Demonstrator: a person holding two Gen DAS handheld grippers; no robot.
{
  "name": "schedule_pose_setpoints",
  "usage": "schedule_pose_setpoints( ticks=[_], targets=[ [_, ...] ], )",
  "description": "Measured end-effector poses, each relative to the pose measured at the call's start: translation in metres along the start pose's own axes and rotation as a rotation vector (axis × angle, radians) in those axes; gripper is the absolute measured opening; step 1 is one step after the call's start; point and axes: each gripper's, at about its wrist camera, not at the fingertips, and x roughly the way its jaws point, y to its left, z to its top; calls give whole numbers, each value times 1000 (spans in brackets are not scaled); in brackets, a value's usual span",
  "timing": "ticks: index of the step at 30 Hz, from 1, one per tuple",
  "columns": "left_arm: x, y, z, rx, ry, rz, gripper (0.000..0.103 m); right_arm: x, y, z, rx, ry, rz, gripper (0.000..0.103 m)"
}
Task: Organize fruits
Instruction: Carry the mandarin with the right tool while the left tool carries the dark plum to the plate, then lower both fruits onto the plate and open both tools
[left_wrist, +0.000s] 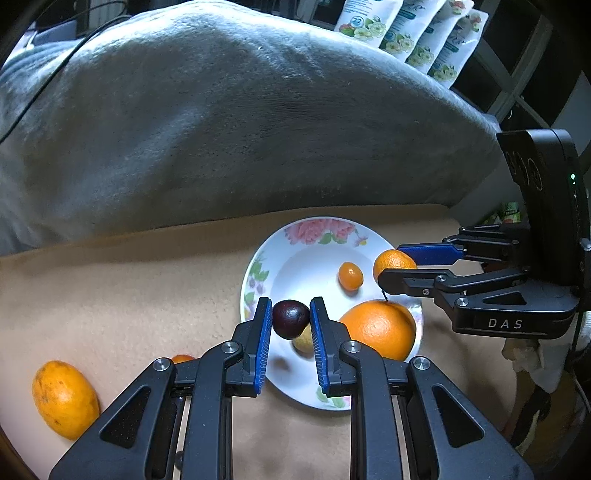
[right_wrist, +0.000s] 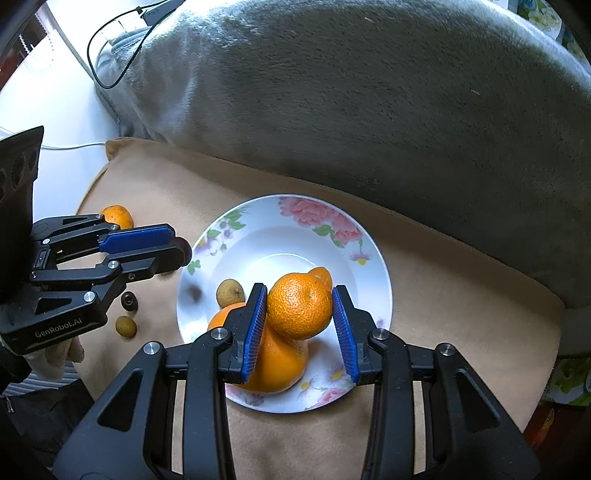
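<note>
My left gripper (left_wrist: 290, 314) is shut on a small dark purple fruit (left_wrist: 290, 319), held just above the near-left part of a white flowered plate (left_wrist: 295, 242). On the plate lie a large orange (left_wrist: 380, 328), a kumquat (left_wrist: 351, 276) and a yellowish fruit (left_wrist: 303, 342). My right gripper (right_wrist: 300, 308) is shut on a mandarin (right_wrist: 299, 310) over the large orange (right_wrist: 273, 363) and the plate (right_wrist: 371, 254). A brownish small fruit (right_wrist: 230, 293) rests on the plate's left side. The left gripper (right_wrist: 181, 246) hangs at the plate's left rim.
A tan cloth (left_wrist: 129, 295) covers the surface, with a grey blanket (left_wrist: 221, 129) bunched behind it. Off the plate lie an oval orange fruit (left_wrist: 64, 398), a round orange fruit (right_wrist: 116, 216), a dark fruit (right_wrist: 129, 302) and a small brown fruit (right_wrist: 125, 325). Printed packs (left_wrist: 406, 33) stand at the back right.
</note>
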Motion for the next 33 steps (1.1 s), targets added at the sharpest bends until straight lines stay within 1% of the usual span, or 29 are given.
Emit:
schedule_pose_setpoints(
  ticks=[12, 13, 15, 16, 17, 22, 24, 25, 26, 28, 29, 30, 31, 33],
  targets=[
    [4, -7, 1, 24, 8, 19, 21, 2, -2, -1, 13, 2, -10, 39],
    [4, -8, 0, 24, 8, 22, 21, 1, -3, -1, 15, -1, -7, 41],
    [4, -8, 1, 24, 9, 23, 26, -2, -4, -1, 19, -12, -5, 56],
    [4, -8, 1, 24, 7, 24, 31, -3, -4, 0, 20, -18, -7, 58],
    [3, -8, 1, 24, 6, 26, 33, -4, -4, 1, 21, -23, -8, 61],
    [2, -7, 2, 29, 6, 31, 34, -6, -7, 2, 34, -32, -11, 61],
    [1, -7, 2, 33, 5, 34, 44, -7, -8, 2, 39, -35, -15, 65],
    [0, -7, 2, 37, 1, 36, 57, -7, -9, 2, 42, -37, -17, 66],
    [-2, -7, 2, 41, -4, 38, 65, -8, -9, 2, 45, -37, -18, 66],
    [-4, -9, 1, 52, -11, 47, 66, -7, -10, 2, 50, -34, -17, 67],
    [-5, -10, 1, 57, -10, 51, 67, -8, -10, 2, 52, -32, -18, 71],
    [-5, -11, 1, 61, -6, 60, 68, -8, -10, 2, 52, -34, -20, 78],
    [-6, -12, 1, 64, -4, 67, 71, -8, -9, 2, 53, -38, -21, 79],
    [-8, -12, 1, 68, -7, 77, 72, -10, -9, 2, 58, -40, -24, 79]
  ],
)
